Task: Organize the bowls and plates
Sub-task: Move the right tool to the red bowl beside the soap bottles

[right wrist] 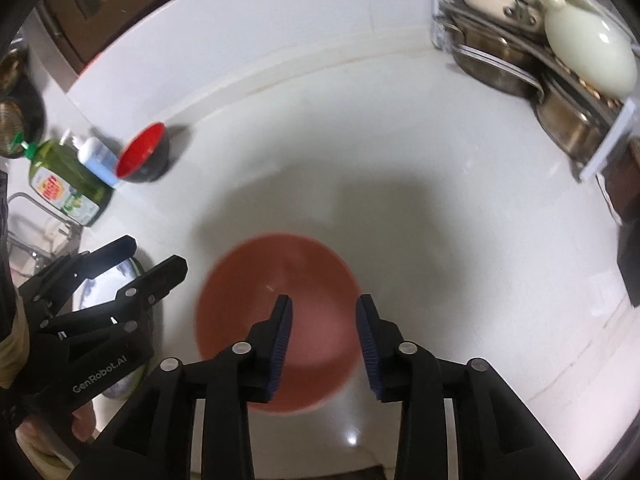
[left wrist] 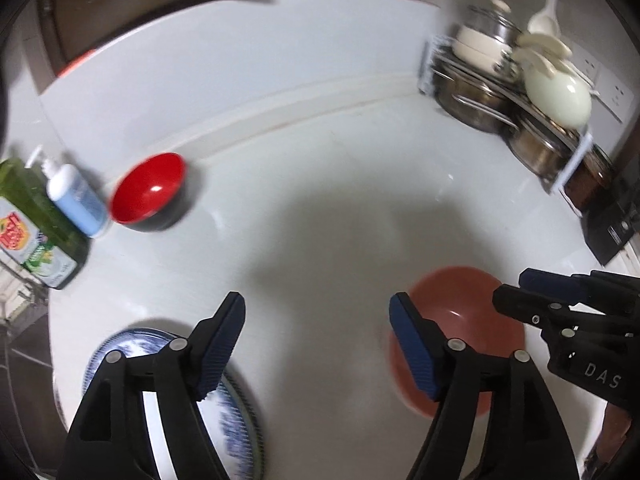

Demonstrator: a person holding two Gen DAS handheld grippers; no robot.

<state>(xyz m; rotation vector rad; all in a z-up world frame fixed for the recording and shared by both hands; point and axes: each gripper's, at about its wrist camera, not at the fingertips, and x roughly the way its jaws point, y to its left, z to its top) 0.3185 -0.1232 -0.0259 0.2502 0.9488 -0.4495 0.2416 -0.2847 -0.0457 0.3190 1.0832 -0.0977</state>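
A: Which way did the nearest dish lie from each gripper?

B: The terracotta bowl (right wrist: 276, 320) sat on the white table (right wrist: 360, 152) directly beneath and ahead of the right gripper (right wrist: 323, 336), whose jaws stood partly apart with nothing between the pads; the bowl's far rim showed beyond the fingertips, apart from them. The left gripper (left wrist: 318, 344) stood wide open and empty, with the same bowl (left wrist: 460, 332) off to its right, behind its right finger, and the blue-and-white plate (left wrist: 236, 420) under its left finger. By that reading the right gripper was the nearer to the bowl, the left the nearer to the plate.

A: Was either dish touched?

B: No pad appeared to press on anything. Whether the left finger grazed the plate's rim could not be told, owing to blur.

A: And the third dish?

B: A red-and-black bowl (left wrist: 150, 192) lay tilted at the back left of the table, just beside a blue-and-white pump bottle (left wrist: 76, 200) and a green detergent bottle (left wrist: 36, 224), well apart from both grippers.

A: The count?

B: Two bowls and one plate on the open table; two bottles; one dish rack (right wrist: 540, 52) at the back right, holding steel pans and pale crockery too jumbled to number. The bowls being round, no long axis governed the approach; probably the rim's near edge mattered most.
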